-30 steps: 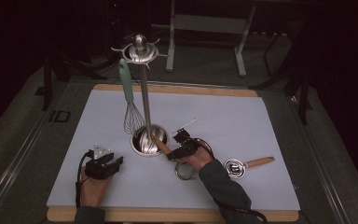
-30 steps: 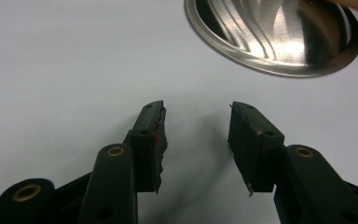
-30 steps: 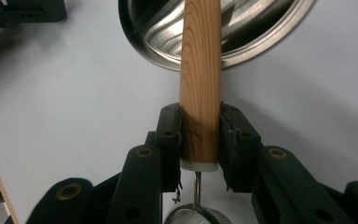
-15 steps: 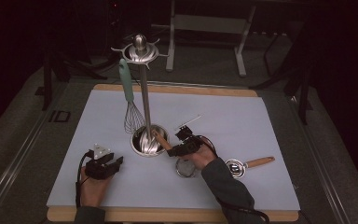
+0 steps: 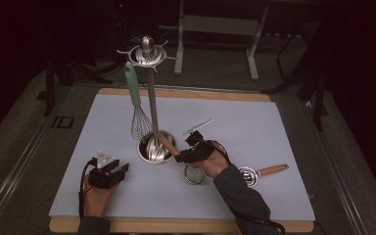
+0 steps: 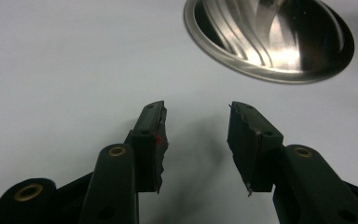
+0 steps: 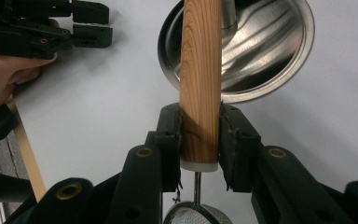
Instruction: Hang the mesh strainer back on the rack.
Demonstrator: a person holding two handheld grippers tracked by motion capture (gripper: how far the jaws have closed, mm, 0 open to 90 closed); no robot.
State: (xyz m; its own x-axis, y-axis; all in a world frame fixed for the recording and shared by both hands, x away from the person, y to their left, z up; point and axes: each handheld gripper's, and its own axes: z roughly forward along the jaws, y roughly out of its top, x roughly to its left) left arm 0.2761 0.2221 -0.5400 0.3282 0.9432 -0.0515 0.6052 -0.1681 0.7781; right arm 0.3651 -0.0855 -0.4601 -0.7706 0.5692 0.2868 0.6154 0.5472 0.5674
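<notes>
Beside the round steel stand base (image 5: 155, 148), my right gripper (image 5: 190, 152) pinches the wooden-handled mesh strainer (image 7: 200, 84) by its handle, mesh hanging clear for hooking, while my left gripper (image 5: 108, 174) rests spread on the white worktop (image 5: 274, 127).

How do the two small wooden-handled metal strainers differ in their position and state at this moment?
The strainer with wooden handle is clamped in the right gripper and lifted, its mesh beside the stand's steel base. The second wooden-handled strainer lies flat on the white mat, untouched. Both have wooden handles and round metal heads.
</notes>
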